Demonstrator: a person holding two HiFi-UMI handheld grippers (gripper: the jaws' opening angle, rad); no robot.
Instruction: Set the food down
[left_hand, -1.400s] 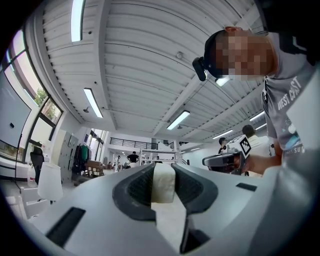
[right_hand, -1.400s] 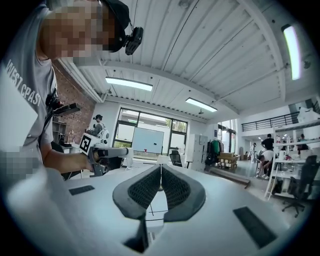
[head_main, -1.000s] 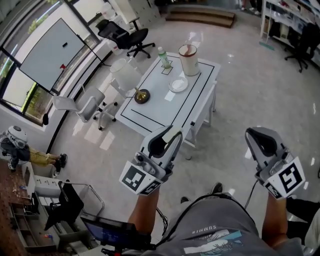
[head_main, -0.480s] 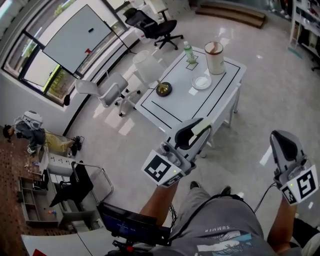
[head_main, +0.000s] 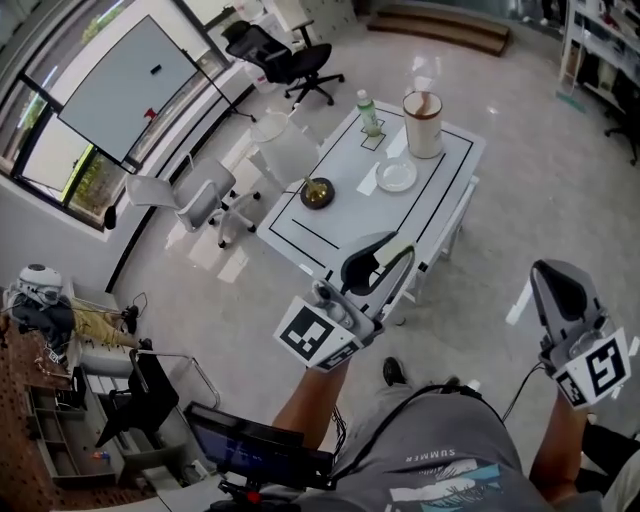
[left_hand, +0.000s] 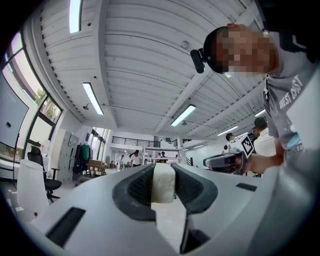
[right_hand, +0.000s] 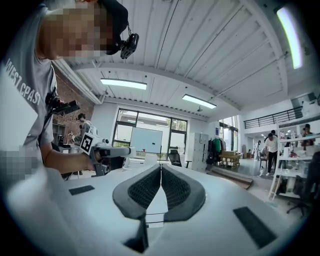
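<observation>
A white table (head_main: 350, 210) with a black outline stands at 12 o'clock on the glossy pale floor (head_main: 520, 190). On it, a bowl (head_main: 318, 192) sits at its 9 o'clock edge and a plate (head_main: 397, 176) mid-table. A bottle (head_main: 368, 112) and a tub (head_main: 423, 124) are at the far end. White chairs (head_main: 200, 200) stand at 10 o'clock, with a whiteboard (head_main: 125, 88) beyond. The shirt (head_main: 440, 470) reads "SUMMER". The left gripper (head_main: 388, 255) clamps the white food (left_hand: 162, 182) in the air by the table's near edge. The right gripper (right_hand: 161, 170) has its jaws together, empty.
</observation>
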